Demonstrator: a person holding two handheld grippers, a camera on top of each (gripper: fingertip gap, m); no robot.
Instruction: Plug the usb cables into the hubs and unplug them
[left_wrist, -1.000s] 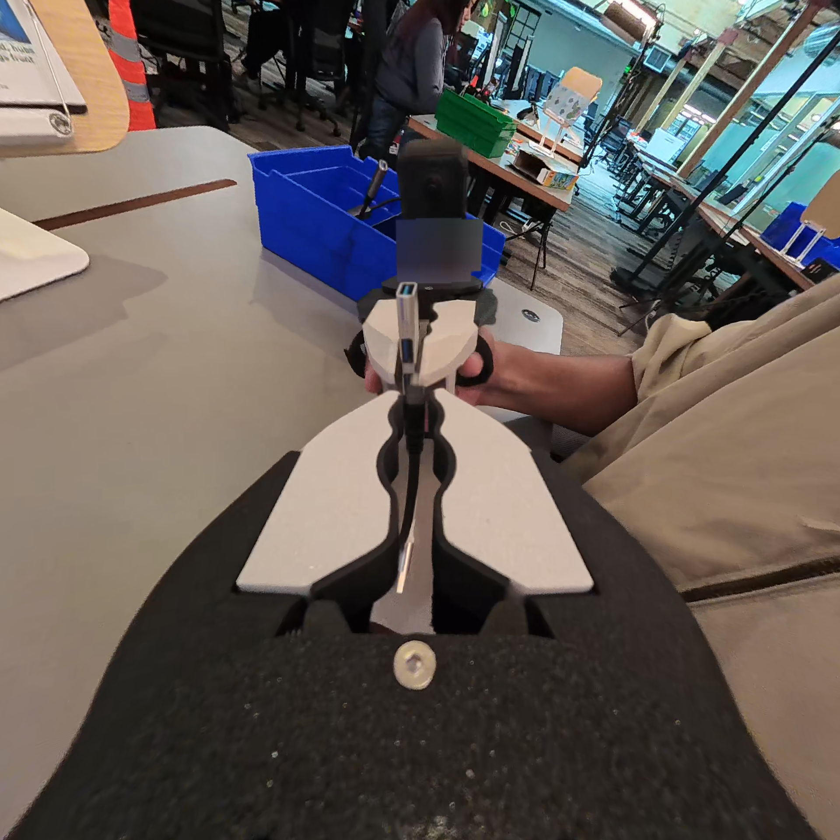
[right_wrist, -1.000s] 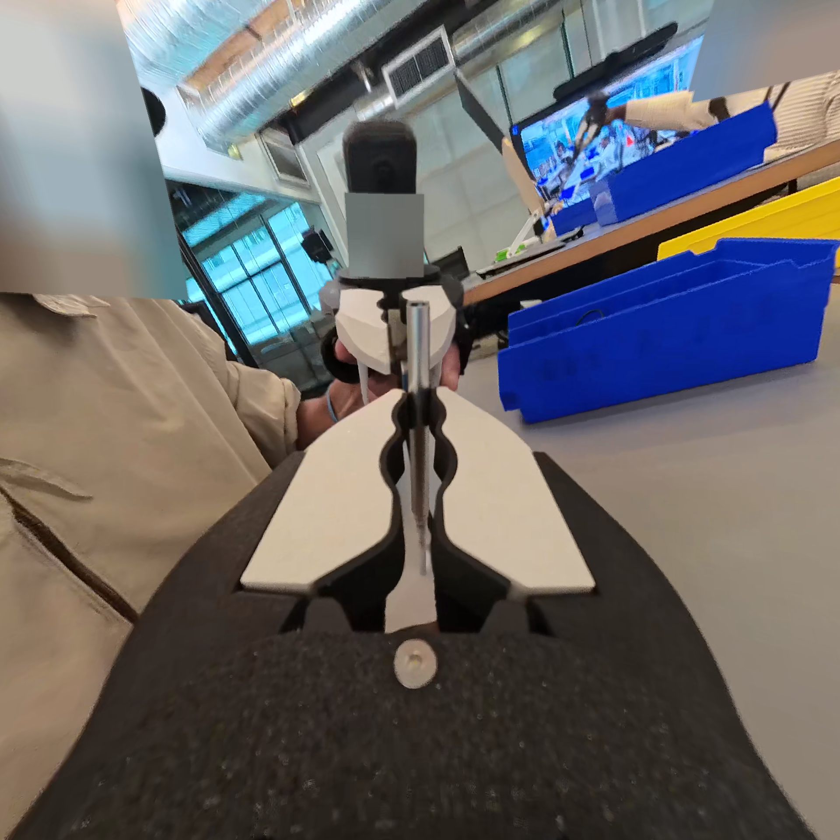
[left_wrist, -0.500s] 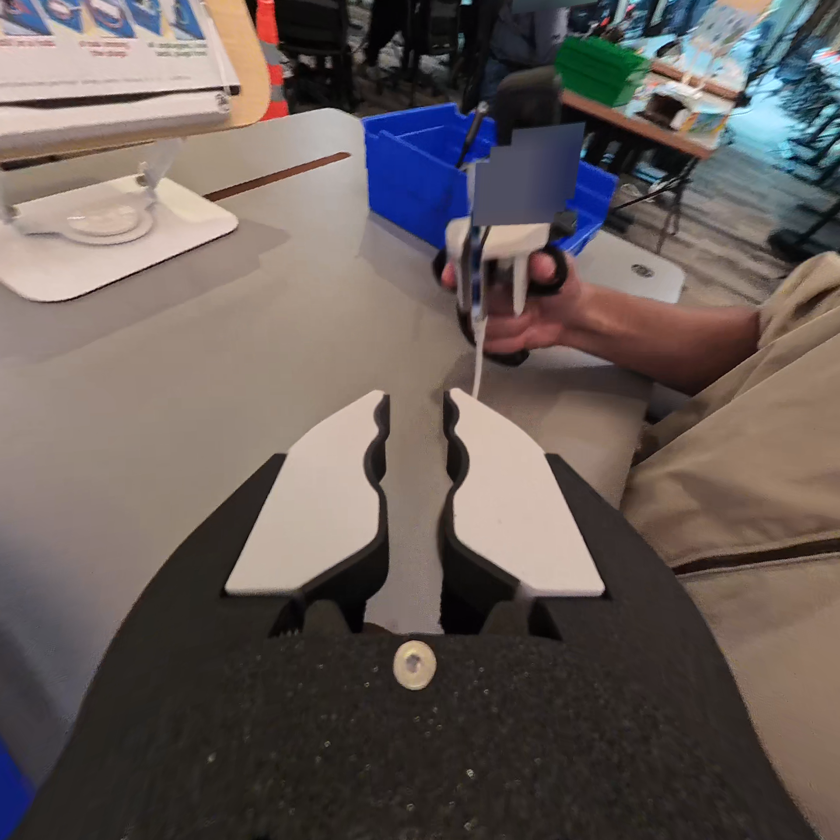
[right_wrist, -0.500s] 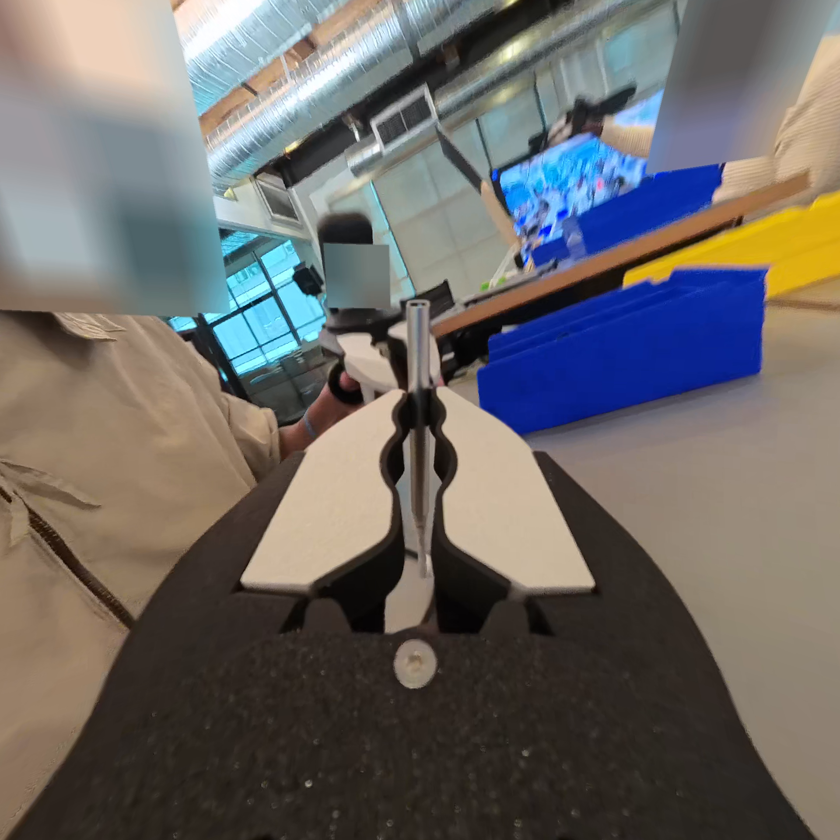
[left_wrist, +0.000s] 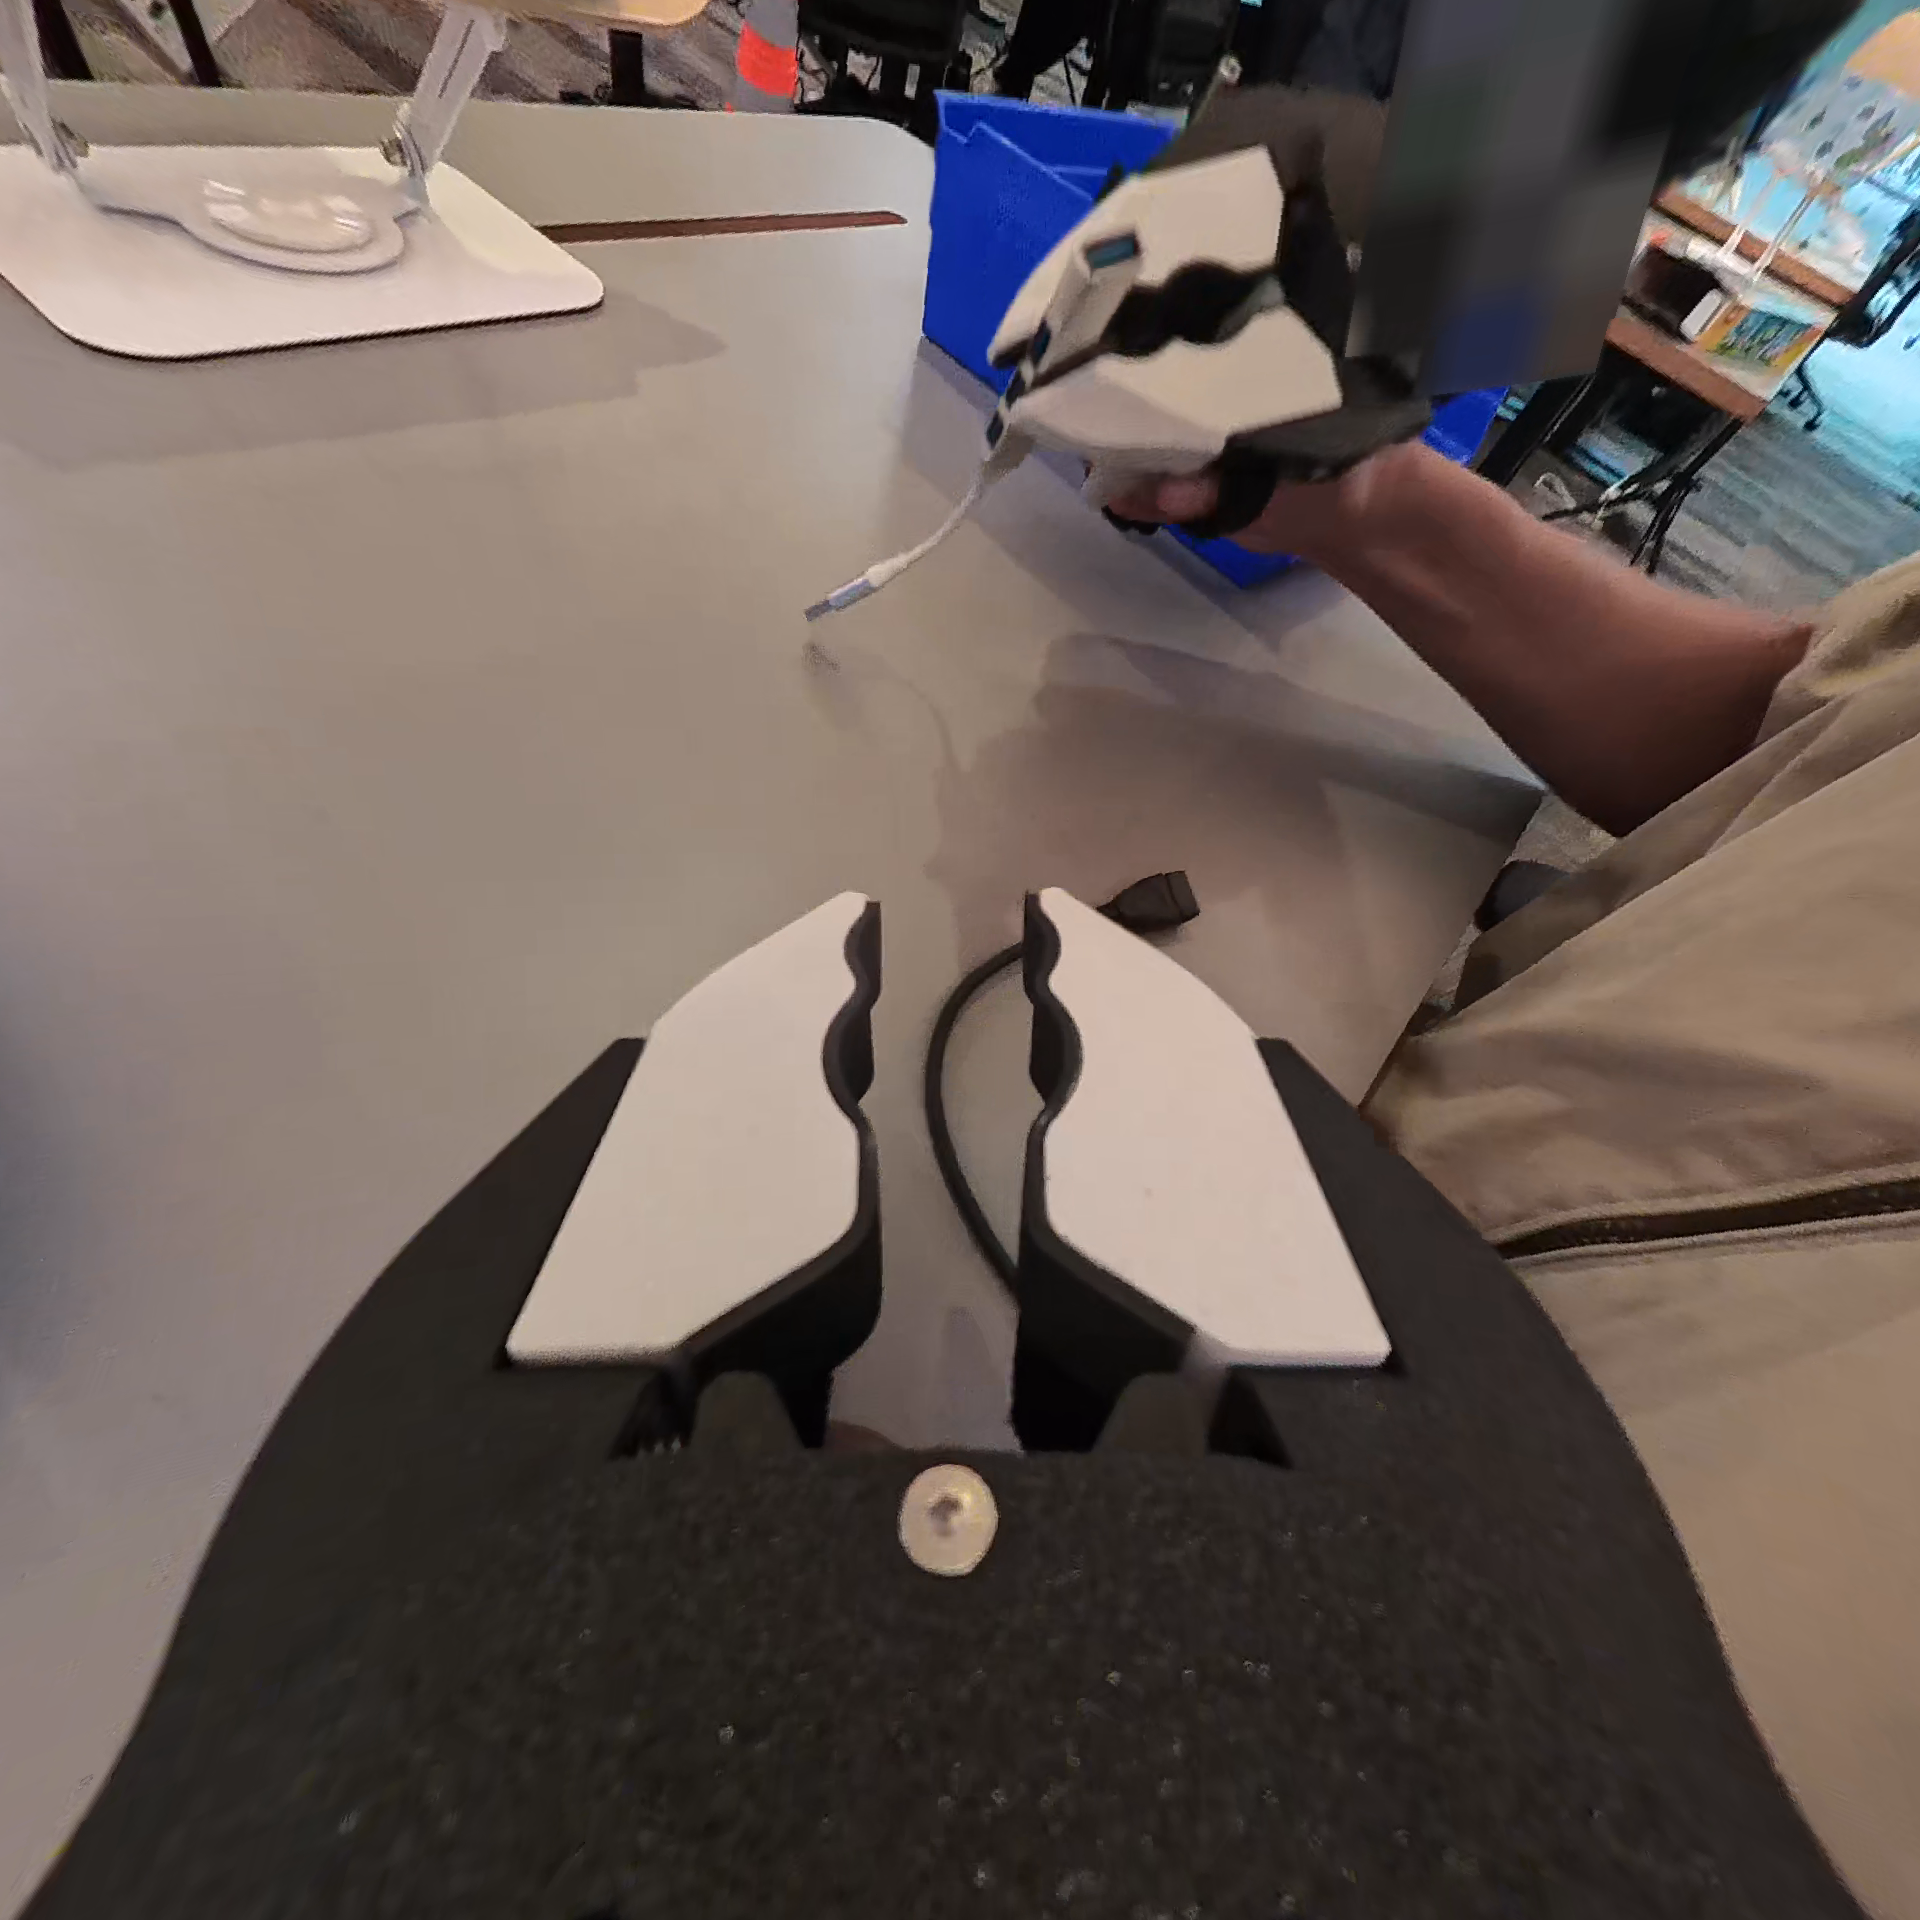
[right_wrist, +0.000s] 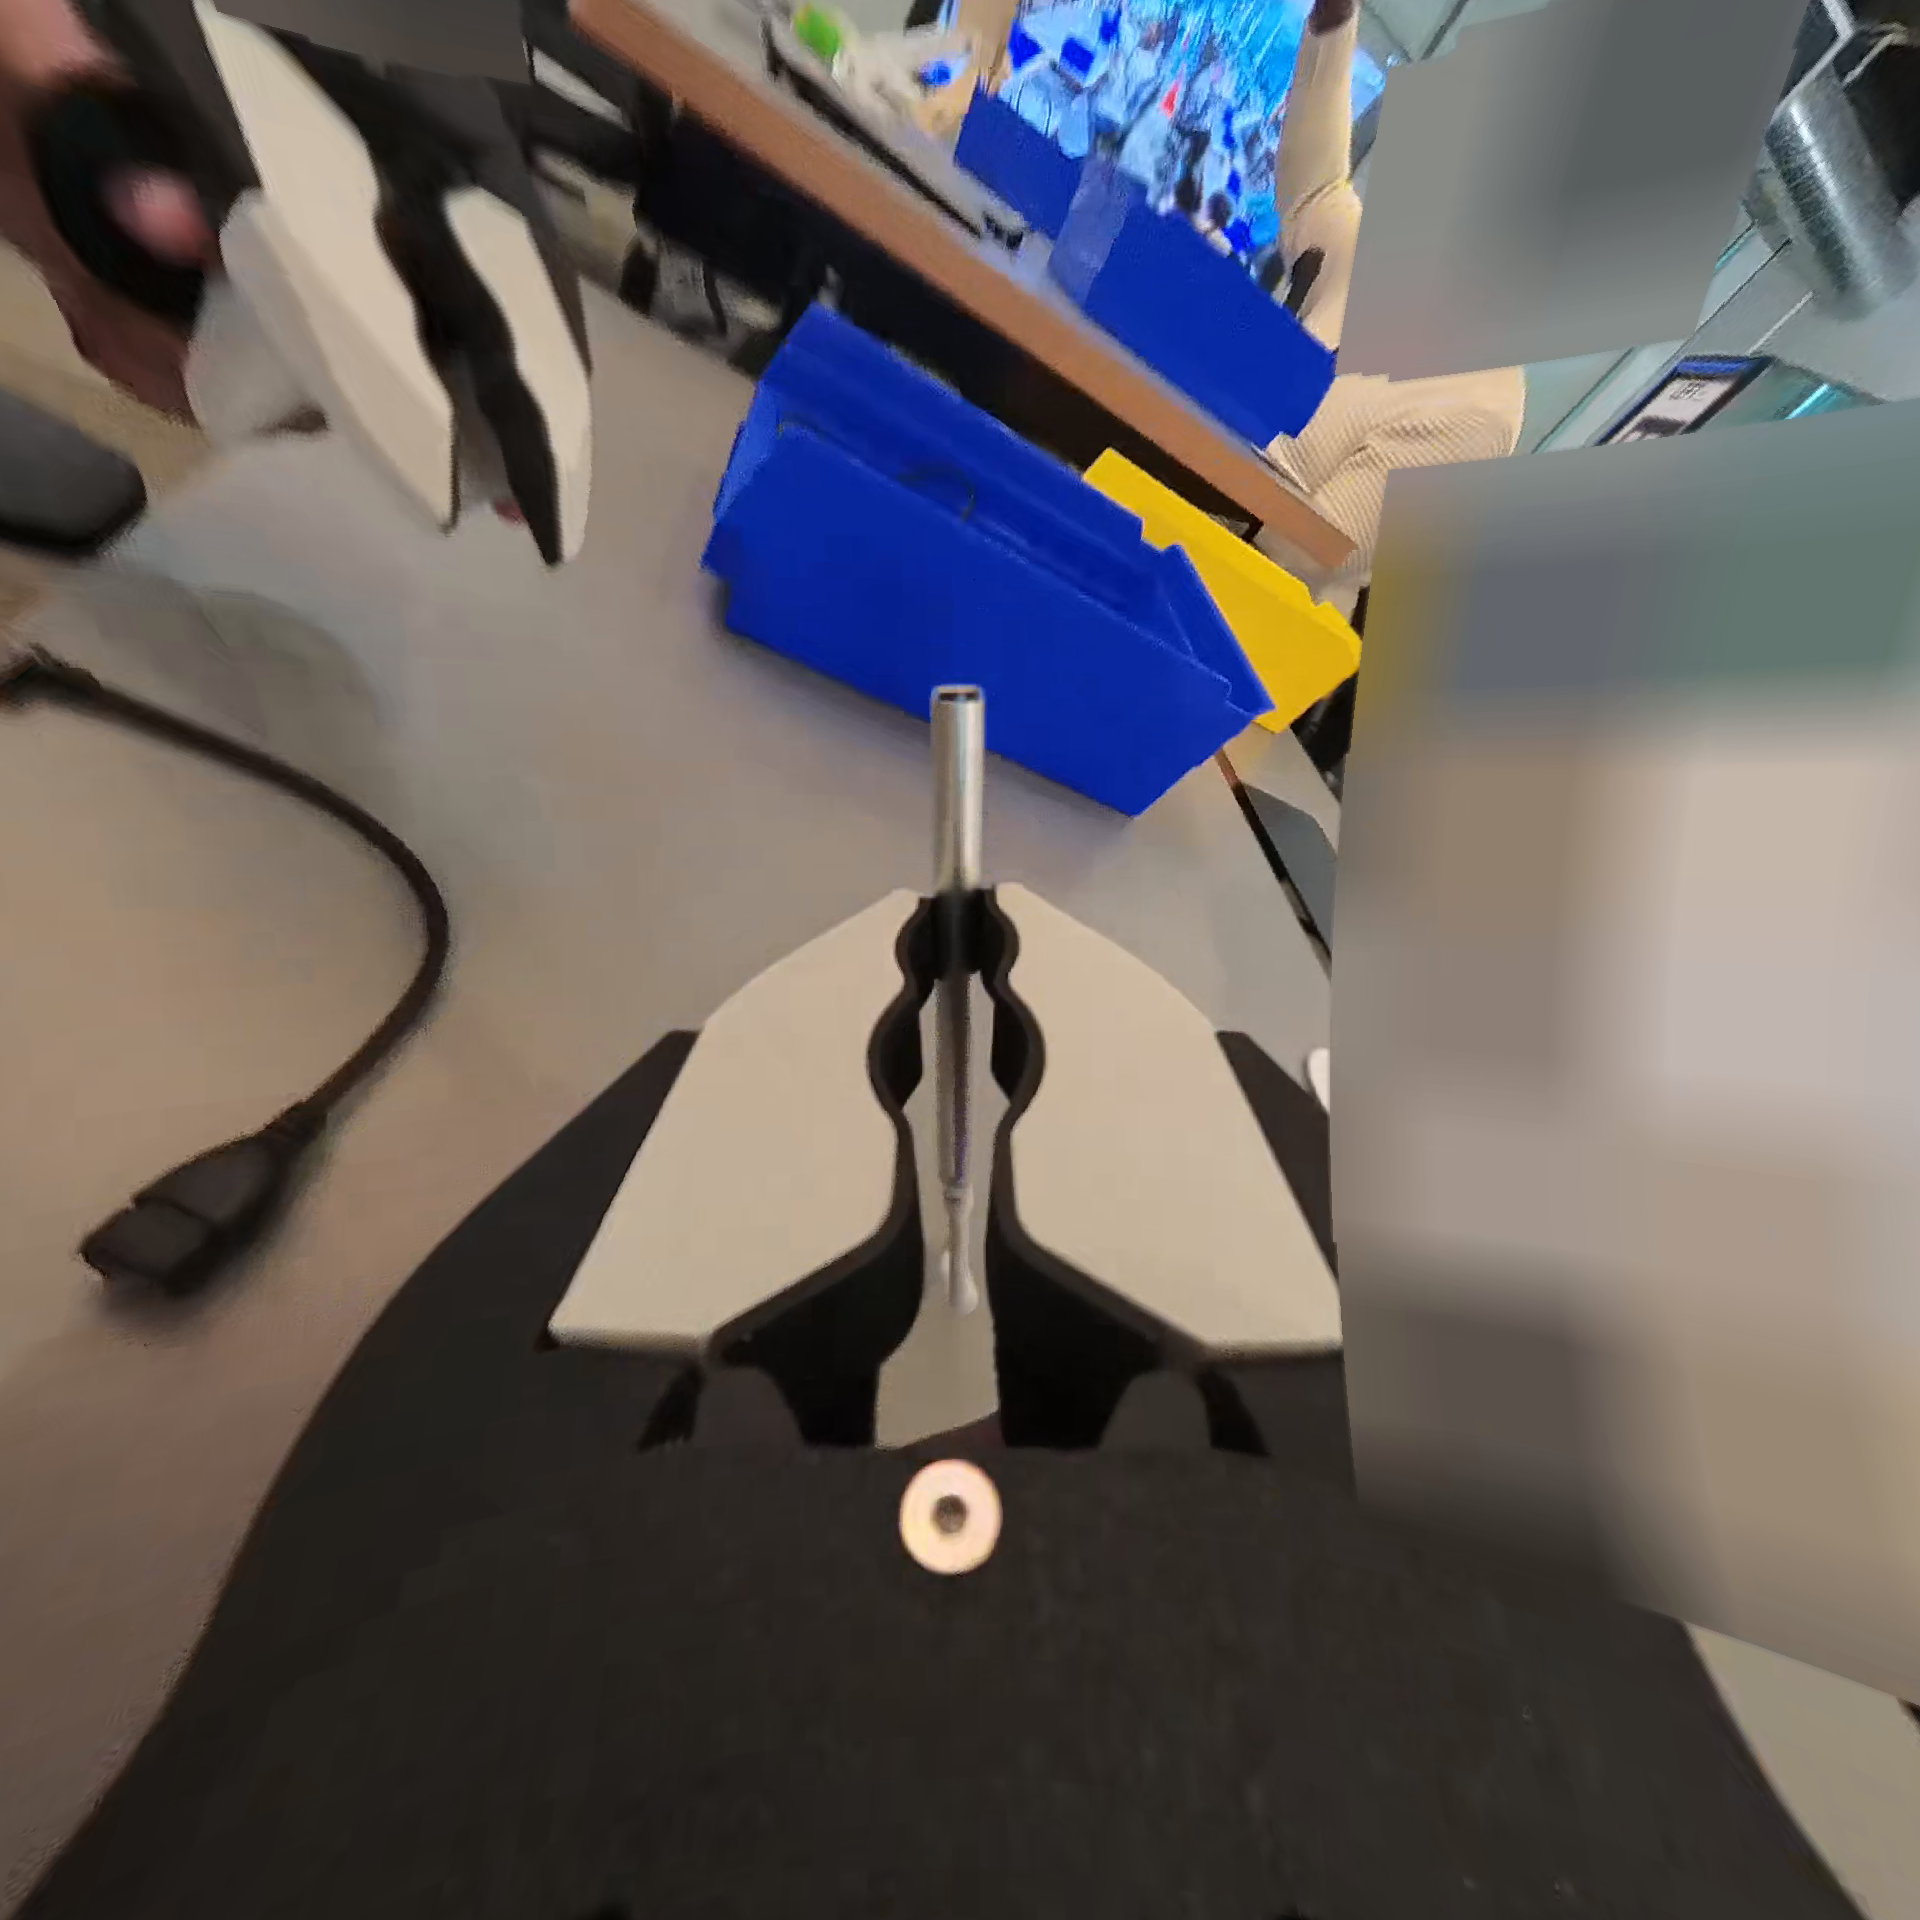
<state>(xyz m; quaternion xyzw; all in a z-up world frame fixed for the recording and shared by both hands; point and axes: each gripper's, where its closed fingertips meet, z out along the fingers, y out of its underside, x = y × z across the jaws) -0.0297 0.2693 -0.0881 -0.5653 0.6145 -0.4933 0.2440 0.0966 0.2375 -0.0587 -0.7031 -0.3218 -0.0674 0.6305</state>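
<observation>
Left wrist view shows the left tongs (left_wrist: 951, 914) spread apart and empty above the grey table (left_wrist: 364, 727); a black usb cable (left_wrist: 951, 1081) lies on the table beneath them, close to the near edge by the person, its plug (left_wrist: 1158, 896) just past the right fingertip; the right tongs (right_wrist: 958, 899) are clamped on a slim silver hub (right_wrist: 956, 790), whose short white lead (left_wrist: 914, 551) dangles free over the table's middle; a blue bin (right_wrist: 966, 613) stands at the far edge.
</observation>
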